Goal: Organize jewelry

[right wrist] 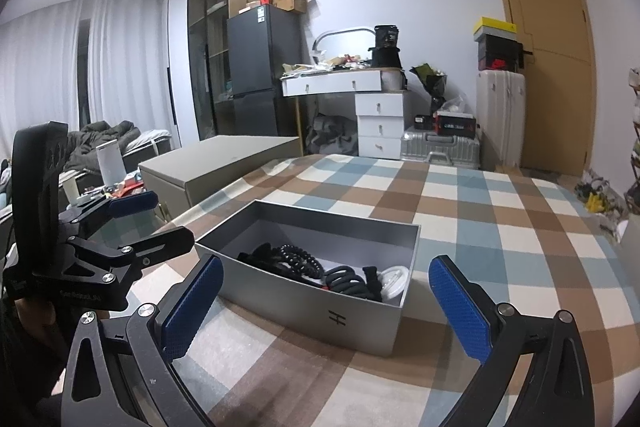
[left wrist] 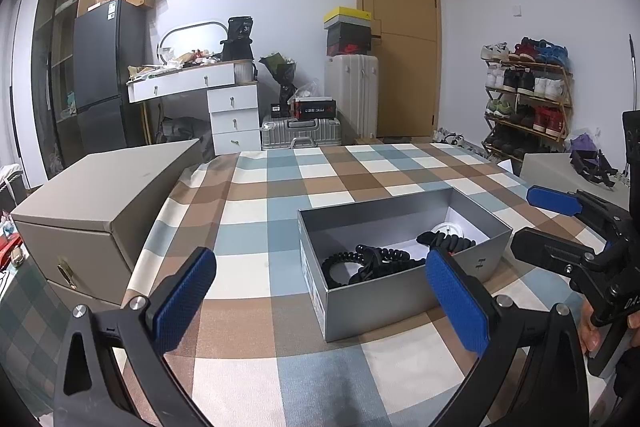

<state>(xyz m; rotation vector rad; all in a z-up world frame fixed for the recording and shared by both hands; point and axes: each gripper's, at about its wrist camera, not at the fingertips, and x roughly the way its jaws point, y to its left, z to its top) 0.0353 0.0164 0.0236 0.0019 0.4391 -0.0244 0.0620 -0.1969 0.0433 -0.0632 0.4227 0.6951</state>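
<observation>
An open grey box point(left wrist: 384, 301) stands on the checked tablecloth point(left wrist: 256, 211); it also shows in the right wrist view point(right wrist: 320, 311). Inside lie black coiled bracelets point(left wrist: 360, 261) point(right wrist: 298, 261), black bands point(right wrist: 348, 281) and a small white round case point(left wrist: 448, 229) point(right wrist: 394, 277). My left gripper point(left wrist: 320, 299) is open and empty, just in front of the box's left half. My right gripper point(right wrist: 326, 311) is open and empty, in front of the box's near wall. The right gripper shows in the left view point(left wrist: 532, 219), the left gripper in the right view point(right wrist: 160, 219).
A beige chest with a brass handle point(left wrist: 100, 203) point(right wrist: 216, 167) stands at the table's left edge. Beyond the table are a white dresser point(left wrist: 224, 103), suitcases point(left wrist: 304, 133), a door point(left wrist: 400, 39) and a shoe rack point(left wrist: 524, 95).
</observation>
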